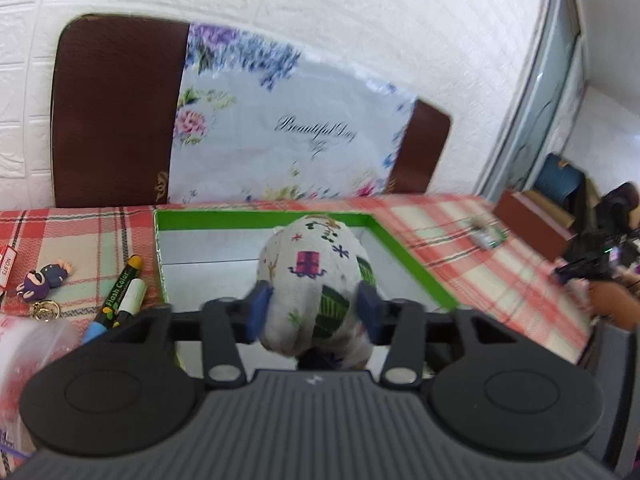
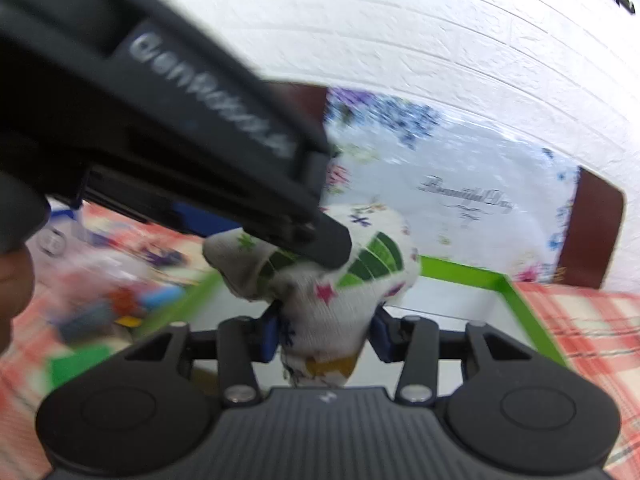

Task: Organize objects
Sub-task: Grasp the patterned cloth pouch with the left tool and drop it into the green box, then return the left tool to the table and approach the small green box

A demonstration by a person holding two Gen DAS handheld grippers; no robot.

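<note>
We note a red plaid tabletop [image 1: 460,236] against a white embossed brick wall [image 1: 360,12]. Above the green-rimmed box [image 1: 256,216], both left tongs [image 1: 316,308] and right tongs [image 2: 326,332] pinch one soft patterned knit sock [image 1: 316,276].

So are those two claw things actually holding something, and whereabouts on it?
Yes: both hold one patterned sock bundle above the green-edged box. The left gripper pinches its rounded end; the right gripper clamps the narrower end.
</note>
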